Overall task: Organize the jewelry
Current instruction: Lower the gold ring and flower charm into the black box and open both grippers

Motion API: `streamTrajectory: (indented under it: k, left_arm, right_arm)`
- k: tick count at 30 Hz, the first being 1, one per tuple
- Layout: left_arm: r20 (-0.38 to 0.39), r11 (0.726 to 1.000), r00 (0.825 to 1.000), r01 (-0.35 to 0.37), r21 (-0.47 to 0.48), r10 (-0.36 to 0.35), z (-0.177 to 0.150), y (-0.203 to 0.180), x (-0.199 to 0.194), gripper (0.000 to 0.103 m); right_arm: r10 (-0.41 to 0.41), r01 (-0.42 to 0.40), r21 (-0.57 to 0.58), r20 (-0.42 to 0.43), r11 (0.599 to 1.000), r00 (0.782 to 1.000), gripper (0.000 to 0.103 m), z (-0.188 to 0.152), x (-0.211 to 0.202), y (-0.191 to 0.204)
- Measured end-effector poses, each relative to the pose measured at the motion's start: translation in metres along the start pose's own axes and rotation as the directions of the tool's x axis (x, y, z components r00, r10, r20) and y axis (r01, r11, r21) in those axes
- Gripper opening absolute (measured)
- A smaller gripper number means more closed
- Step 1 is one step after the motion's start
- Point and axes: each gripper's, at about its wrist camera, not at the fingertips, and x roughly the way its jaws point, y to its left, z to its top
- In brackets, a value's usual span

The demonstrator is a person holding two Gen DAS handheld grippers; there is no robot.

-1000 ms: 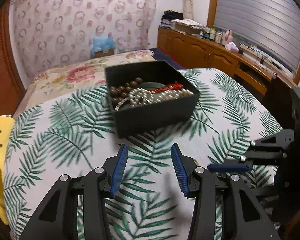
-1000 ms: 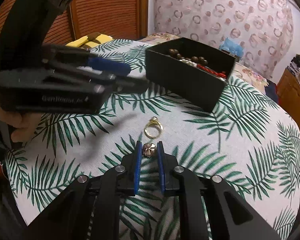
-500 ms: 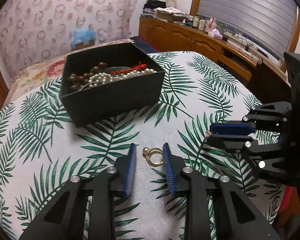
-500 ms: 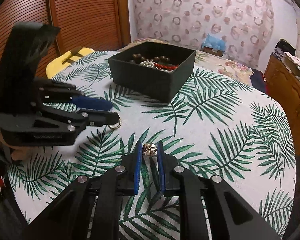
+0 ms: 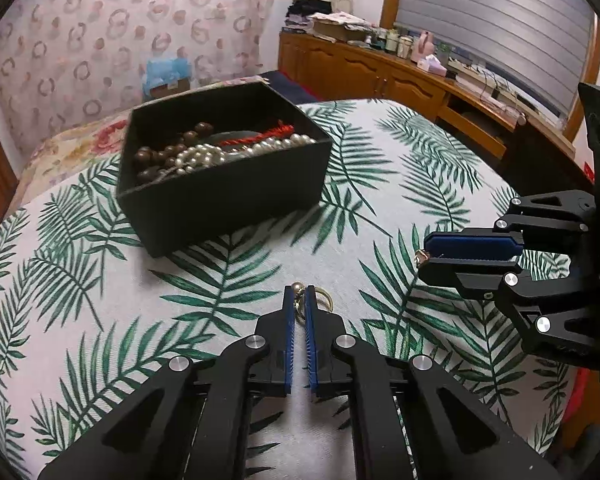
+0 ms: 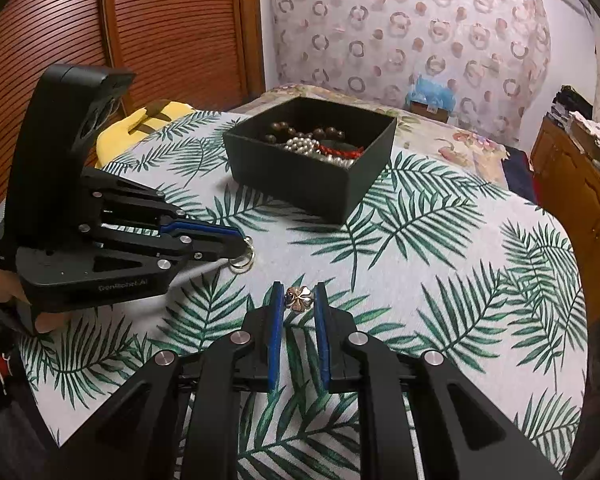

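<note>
A black open box (image 5: 236, 196) holding brown beads, pearls and a red strand sits on the palm-leaf tablecloth; it also shows in the right wrist view (image 6: 300, 176). My left gripper (image 5: 299, 294) is shut on a gold ring with a pearl (image 5: 320, 300) resting on the cloth; the ring shows at its tips in the right wrist view (image 6: 244, 258). My right gripper (image 6: 298, 294) is shut on a flower-shaped ring (image 6: 298, 299) and holds it just above the cloth, to the right of the left gripper (image 6: 236, 244).
The round table (image 5: 440, 168) is covered by the leaf-print cloth. A bed with floral cover (image 5: 60, 148) lies behind it. Wooden cabinets (image 5: 380, 76) with clutter line the right wall. A yellow object (image 6: 140, 124) lies at the table's far left edge.
My left gripper has closed its jaws on the gold pearl ring. My right gripper, still holding the flower ring, has shifted slightly; the box appears nearer.
</note>
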Motion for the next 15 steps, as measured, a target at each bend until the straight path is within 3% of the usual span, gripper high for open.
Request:
streamTrajectory:
  k: [15]
  left_arm:
    - [0.123, 0.996, 0.99, -0.059, -0.062, 0.066, 0.032, 0.031, -0.042, 0.004]
  right_arm:
    - [-0.014, 0.015, -0.007, 0.087, 1.0, 0.996, 0.017, 0.077, 0.011, -0.01]
